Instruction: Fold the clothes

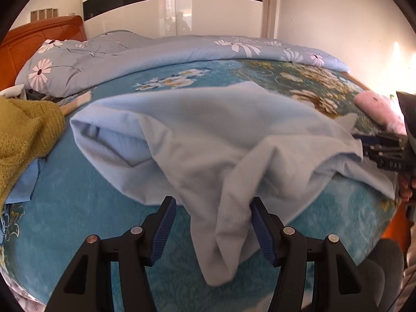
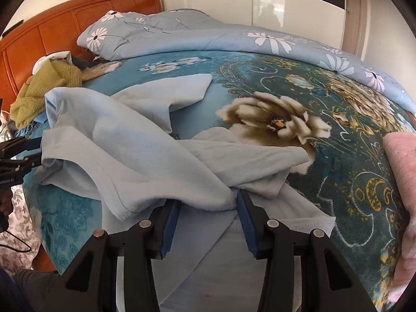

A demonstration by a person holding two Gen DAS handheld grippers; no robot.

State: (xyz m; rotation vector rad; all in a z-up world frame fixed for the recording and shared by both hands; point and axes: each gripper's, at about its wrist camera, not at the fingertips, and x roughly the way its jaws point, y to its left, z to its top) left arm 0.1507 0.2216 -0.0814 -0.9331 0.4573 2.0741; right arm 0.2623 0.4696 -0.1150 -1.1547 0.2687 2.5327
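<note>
A pale blue garment [image 1: 197,140] lies crumpled on the teal flowered blanket [image 1: 78,197] of a bed; it also shows in the right wrist view [image 2: 135,156]. My left gripper [image 1: 212,205] is open, its jaws wide apart, with a fold of the garment hanging loose between them. My right gripper [image 2: 208,202] is open too, its jaws astride a bunched edge of the garment. The right gripper also shows at the right edge of the left wrist view [image 1: 384,150], and the left gripper at the left edge of the right wrist view [image 2: 18,153].
A mustard knitted sweater [image 1: 23,135] lies at the left near the orange headboard [image 2: 78,18]. A pink folded item [image 2: 400,182] lies at the right edge. A blue daisy-print duvet [image 1: 156,52] is heaped along the far side.
</note>
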